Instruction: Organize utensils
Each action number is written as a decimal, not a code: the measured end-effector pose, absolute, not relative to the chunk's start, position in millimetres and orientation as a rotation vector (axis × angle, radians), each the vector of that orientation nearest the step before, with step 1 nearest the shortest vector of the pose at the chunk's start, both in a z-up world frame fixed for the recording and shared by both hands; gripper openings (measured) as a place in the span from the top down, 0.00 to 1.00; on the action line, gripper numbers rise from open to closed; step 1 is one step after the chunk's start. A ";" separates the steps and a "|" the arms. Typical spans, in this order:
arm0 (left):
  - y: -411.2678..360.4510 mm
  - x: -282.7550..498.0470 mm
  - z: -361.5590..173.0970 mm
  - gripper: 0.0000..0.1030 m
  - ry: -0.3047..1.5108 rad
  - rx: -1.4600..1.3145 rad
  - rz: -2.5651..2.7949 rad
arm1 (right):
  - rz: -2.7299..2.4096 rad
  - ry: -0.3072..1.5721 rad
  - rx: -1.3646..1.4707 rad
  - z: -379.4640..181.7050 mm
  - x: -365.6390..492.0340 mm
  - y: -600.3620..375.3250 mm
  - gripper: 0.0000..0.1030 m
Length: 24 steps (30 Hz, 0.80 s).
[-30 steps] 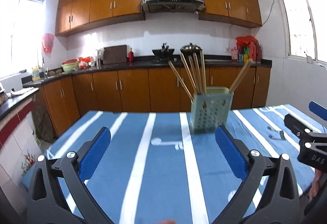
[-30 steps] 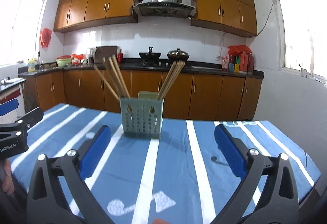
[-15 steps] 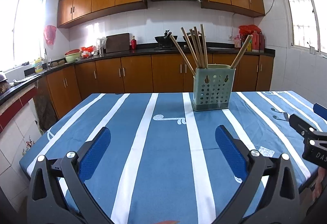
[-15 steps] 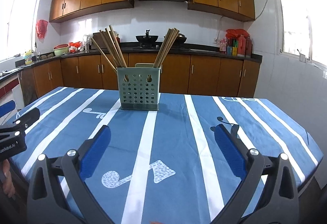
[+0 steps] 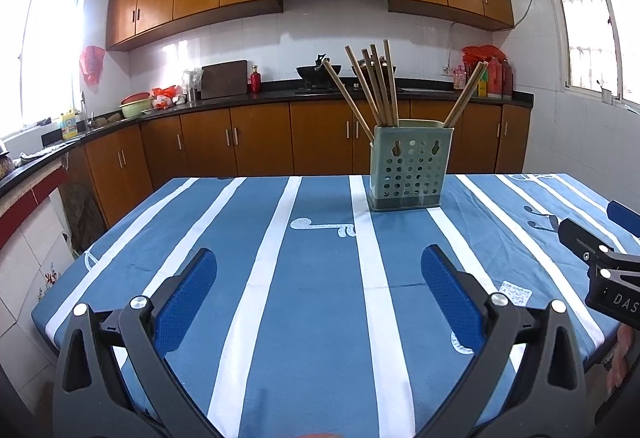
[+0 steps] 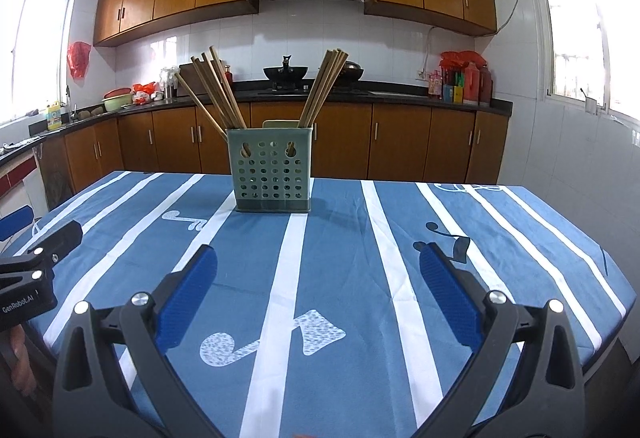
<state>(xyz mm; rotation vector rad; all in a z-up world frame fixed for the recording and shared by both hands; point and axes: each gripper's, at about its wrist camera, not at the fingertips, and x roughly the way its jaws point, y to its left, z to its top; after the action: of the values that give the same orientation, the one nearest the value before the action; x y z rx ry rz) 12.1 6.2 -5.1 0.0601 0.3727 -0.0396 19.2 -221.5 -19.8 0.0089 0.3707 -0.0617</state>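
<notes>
Both idle: left hand-held gripper (image 5: 320,274) and right hand-held gripper (image 6: 319,272) hang with jaws spread wide, gripping nothing, above the blue white-striped bench (image 6: 340,278), well short of the pale green perforated plastic holder (image 6: 273,176) of wooden chopsticks (image 6: 218,90) standing upright mid-bench.

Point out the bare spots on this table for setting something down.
Striped tablecloth lies bare from the green chopstick holder to the near edge, between open left gripper and right gripper, and on both sides. Only the holder with its chopsticks takes space.
</notes>
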 end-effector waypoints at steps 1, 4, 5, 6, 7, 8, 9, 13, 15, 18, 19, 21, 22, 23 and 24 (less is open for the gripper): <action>6.0 12.5 -5.1 0.02 0.374 0.060 -0.040 | -0.061 0.372 0.010 -19.9 19.7 -221.4 0.04; 5.3 12.9 -5.0 0.02 0.374 0.060 -0.042 | -0.061 0.374 0.014 -20.7 20.2 -222.3 0.04; 5.0 13.4 -5.1 0.02 0.375 0.060 -0.043 | -0.062 0.375 0.015 -20.9 20.2 -222.6 0.04; 4.7 13.5 -5.0 0.02 0.376 0.060 -0.043 | -0.062 0.375 0.016 -21.0 20.2 -222.8 0.04; 4.4 13.5 -4.9 0.02 0.375 0.061 -0.044 | -0.063 0.375 0.017 -21.0 20.2 -223.1 0.04; 4.1 13.1 -5.1 0.02 0.375 0.061 -0.045 | -0.063 0.375 0.019 -21.1 20.2 -223.5 0.04; 3.9 13.0 -4.9 0.02 0.375 0.061 -0.045 | -0.064 0.375 0.020 -21.4 20.3 -223.5 0.04; 3.5 12.8 -4.7 0.02 0.374 0.058 -0.047 | -0.064 0.377 0.025 -21.8 20.3 -223.7 0.04; 3.6 13.0 -4.8 0.02 0.375 0.059 -0.047 | -0.064 0.377 0.026 -21.9 20.1 -223.7 0.04; 2.8 12.9 -4.1 0.02 0.375 0.060 -0.048 | -0.064 0.377 0.026 -22.0 20.2 -224.0 0.04; 2.7 12.9 -4.1 0.02 0.375 0.060 -0.048 | -0.064 0.377 0.027 -22.1 20.2 -224.0 0.04; 2.4 12.8 -3.8 0.02 0.375 0.060 -0.049 | -0.064 0.378 0.028 -22.2 20.1 -224.0 0.04; 2.2 12.7 -3.2 0.02 0.375 0.061 -0.050 | -0.064 0.378 0.027 -22.1 20.2 -224.1 0.04; 2.0 12.7 -2.8 0.02 0.375 0.061 -0.051 | -0.064 0.378 0.028 -22.0 20.2 -224.0 0.04; 2.1 12.8 -3.0 0.02 0.375 0.060 -0.051 | -0.063 0.378 0.028 -21.6 20.4 -224.3 0.04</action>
<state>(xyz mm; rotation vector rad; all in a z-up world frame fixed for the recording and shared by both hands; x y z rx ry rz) 12.8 2.1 -3.0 0.0600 0.3753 -0.0505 20.4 -224.3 -21.6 0.0276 0.3783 -0.0635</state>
